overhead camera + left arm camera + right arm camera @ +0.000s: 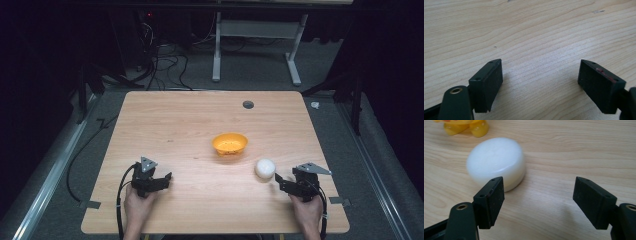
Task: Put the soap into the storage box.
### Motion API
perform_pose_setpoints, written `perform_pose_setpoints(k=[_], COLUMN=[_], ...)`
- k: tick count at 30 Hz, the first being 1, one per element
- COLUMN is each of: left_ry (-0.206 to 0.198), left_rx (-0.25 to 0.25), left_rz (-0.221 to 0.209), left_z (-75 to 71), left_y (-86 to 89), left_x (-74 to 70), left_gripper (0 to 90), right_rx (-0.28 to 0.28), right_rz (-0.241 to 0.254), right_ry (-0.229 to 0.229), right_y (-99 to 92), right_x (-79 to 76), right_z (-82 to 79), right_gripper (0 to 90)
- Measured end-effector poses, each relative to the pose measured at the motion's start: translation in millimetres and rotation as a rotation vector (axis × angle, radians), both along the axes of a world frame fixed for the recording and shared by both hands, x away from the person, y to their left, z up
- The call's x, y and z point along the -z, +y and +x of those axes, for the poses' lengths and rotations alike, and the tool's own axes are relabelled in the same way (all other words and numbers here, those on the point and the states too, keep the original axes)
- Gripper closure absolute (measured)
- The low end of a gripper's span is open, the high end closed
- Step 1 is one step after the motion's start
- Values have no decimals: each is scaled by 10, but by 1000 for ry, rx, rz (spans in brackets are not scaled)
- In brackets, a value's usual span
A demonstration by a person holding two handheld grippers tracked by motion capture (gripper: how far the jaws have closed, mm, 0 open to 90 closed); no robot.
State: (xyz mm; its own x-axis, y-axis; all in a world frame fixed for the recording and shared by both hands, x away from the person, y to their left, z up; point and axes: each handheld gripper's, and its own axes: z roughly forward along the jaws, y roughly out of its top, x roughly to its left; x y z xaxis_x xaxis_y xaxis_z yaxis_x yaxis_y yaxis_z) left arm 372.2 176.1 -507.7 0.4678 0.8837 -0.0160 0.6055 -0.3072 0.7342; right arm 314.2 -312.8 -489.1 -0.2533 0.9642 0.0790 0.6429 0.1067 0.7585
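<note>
An orange bowl (230, 144) sits mid-surface (175, 125); black cables (165, 60) and a white frame (255, 30) occupy the floor beyond.

yellow bowl (461, 127) cut off at top edge

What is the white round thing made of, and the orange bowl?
The white puck looks like foam or soft plastic: matte, slightly grainy top, rounded edges, no shine. I cannot tell which. The orange bowl looks like plastic: bright, even colour, thin smooth rim with a slight gloss. Both sit on a pale table with wood-grain lines.

left gripper (167, 176): jaws apart | right gripper (276, 179): jaws apart, apparently empty
</note>
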Motion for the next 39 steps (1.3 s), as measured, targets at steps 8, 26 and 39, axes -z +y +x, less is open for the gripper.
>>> perform_pose_setpoints(k=[8, 26, 39], left_ry=[0, -1, -1], left_rx=[0, 1, 1], left_rz=[1, 2, 2], left_z=[0, 0, 0], left_y=[0, 1, 1], left_x=[0, -1, 0], left_gripper=[205, 205, 205], right_rx=[-60, -138, -142], right_rz=[-7, -35, -47], right_ry=[3, 44, 52], right_y=[151, 380, 450], right_x=[-7, 18, 35], right_z=[-44, 209, 372], right_gripper=[240, 129, 132])
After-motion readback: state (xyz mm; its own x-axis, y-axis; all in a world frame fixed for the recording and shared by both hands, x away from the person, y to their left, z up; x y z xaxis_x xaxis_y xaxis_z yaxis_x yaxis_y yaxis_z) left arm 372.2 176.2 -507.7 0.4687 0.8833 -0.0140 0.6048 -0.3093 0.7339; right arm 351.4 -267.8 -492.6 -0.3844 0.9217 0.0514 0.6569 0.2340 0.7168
